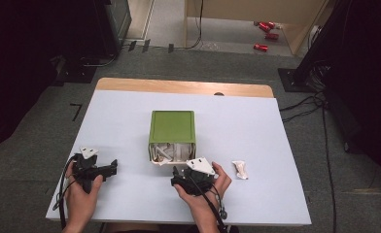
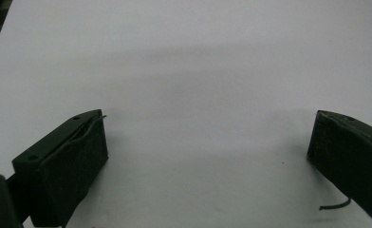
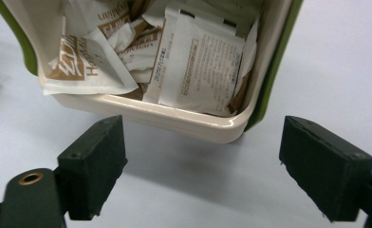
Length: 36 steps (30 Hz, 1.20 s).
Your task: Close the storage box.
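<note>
**Right gripper lined up at the mouth of the sachet box**

Nearest the person, the right gripper [image 1: 182, 175] sits low over the white table [image 1: 130, 126] with its jaws spread wide and nothing between them. Just ahead of those jaws, in the right gripper view, lies the cream rim of the green box [image 3: 212, 124], tipped on its side so the opening faces the gripper. Inside, past the rim, paper sachets [image 3: 200, 71] are heaped loosely; one flat packet stands forward on the gripper's right, others spill toward its left.

To do the pick well, I would judge it best to choose one sachet whose edge sticks out clear of the rim, bring the jaws in level over the lip, and close on that edge alone, so the box is not nudged or dragged.

One loose sachet [image 1: 240, 169] already lies on the table just off the right gripper's outer side. The left gripper [image 1: 112, 167] rests well apart, jaws wide open over bare table.
</note>
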### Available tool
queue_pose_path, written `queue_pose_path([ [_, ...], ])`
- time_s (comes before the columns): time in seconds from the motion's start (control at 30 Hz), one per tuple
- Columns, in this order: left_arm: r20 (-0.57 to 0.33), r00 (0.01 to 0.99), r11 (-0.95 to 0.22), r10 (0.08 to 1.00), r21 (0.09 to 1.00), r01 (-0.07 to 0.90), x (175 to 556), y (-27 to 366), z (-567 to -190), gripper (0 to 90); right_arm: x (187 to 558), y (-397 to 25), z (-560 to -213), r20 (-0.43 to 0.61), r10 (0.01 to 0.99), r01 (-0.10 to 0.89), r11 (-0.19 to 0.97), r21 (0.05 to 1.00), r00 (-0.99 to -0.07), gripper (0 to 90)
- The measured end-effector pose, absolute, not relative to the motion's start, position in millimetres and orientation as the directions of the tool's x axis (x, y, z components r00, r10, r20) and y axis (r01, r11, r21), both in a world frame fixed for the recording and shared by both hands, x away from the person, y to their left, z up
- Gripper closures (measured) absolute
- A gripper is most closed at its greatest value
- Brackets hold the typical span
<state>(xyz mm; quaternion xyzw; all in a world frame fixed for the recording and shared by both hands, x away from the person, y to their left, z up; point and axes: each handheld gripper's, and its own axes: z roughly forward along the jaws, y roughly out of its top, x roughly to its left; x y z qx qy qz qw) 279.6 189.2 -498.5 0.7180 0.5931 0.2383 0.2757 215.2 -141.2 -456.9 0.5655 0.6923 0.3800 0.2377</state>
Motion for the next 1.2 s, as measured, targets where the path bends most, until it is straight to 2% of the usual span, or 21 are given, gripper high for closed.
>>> queue_pose_path([
  [0.47, 0.015, 0.182, -0.144, 0.983, 0.679, 0.720, 279.5, 189.1, -498.6, 0.0, 206.5, -171.4, -440.4, 0.090, 0.966, 0.579, 0.068, 0.812, -0.241, 12.8],
  [1.2, 0.015, 0.182, -0.144, 0.983, 0.679, 0.720, 279.5, 189.1, -498.6, 0.0, 198.2, -227.0, -443.6, 0.088, 0.979, 0.579, 0.036, 0.814, -0.185, 12.8],
])
